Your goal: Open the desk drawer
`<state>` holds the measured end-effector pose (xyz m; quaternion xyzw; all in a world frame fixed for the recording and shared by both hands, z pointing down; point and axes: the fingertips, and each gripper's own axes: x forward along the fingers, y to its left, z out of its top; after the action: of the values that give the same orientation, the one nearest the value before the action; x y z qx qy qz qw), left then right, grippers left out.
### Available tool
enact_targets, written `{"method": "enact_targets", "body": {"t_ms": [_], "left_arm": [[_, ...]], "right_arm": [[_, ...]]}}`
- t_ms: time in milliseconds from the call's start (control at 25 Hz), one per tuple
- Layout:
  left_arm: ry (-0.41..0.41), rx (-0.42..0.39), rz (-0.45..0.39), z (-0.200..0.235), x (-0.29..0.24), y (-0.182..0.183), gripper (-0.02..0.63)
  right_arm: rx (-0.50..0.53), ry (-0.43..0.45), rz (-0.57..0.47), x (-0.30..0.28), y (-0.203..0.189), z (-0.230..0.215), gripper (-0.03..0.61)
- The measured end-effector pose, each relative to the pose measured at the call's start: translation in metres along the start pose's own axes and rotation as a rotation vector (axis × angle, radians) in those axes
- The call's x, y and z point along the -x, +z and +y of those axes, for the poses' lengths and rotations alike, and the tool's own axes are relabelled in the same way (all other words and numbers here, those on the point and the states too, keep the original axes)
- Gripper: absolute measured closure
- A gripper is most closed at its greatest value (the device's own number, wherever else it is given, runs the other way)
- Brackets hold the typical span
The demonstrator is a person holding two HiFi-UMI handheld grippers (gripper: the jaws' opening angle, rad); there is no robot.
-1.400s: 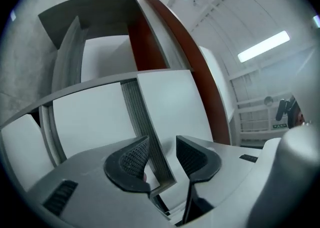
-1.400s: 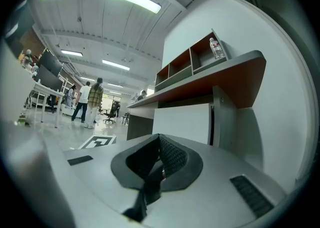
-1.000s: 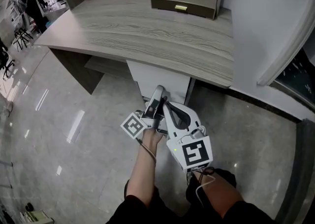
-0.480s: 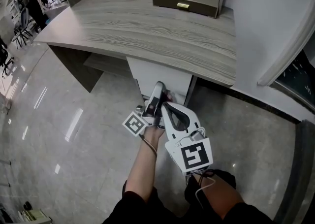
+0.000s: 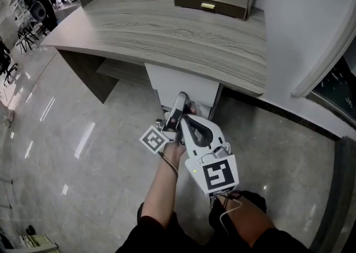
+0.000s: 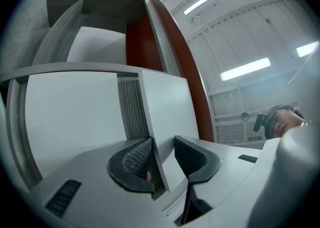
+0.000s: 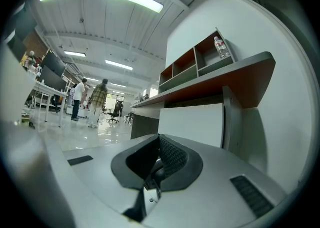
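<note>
The white flat-fronted desk drawer sits under the right end of the grey wood-grain tabletop, close to the white wall, with its front showing just below the tabletop's front edge in the head view. The left tongs are tilted upward at it and straddle one thin edge of the white drawer front. Their jaws stand apart and have just been closing. In the left gripper view the panel edge lies against one ribbed black pad, while a narrow gap shows between the panel and the other pad — so nothing is clamped yet. A ribbed grey strip runs beside the panel, behind the jaws. The right tongs are level, just beside and behind the left ones, with their jaws together and nothing between them. The right gripper view looks along the desk's side towards the shelves above it. Both arms reach down over the glossy grey tiled floor — whether the drawer has come out at all cannot be told.
</note>
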<state>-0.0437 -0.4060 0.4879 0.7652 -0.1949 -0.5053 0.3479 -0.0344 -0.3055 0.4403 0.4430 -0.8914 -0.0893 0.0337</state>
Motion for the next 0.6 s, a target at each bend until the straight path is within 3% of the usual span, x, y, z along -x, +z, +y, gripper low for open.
{"method": "enact_targets", "body": {"t_ms": [600], "left_arm": [[0.006,-0.003,0.027,-0.014,0.015,0.001,0.473]], "right_arm": [[0.038,0.015,0.022,0.002,0.003,0.019,0.572]]}}
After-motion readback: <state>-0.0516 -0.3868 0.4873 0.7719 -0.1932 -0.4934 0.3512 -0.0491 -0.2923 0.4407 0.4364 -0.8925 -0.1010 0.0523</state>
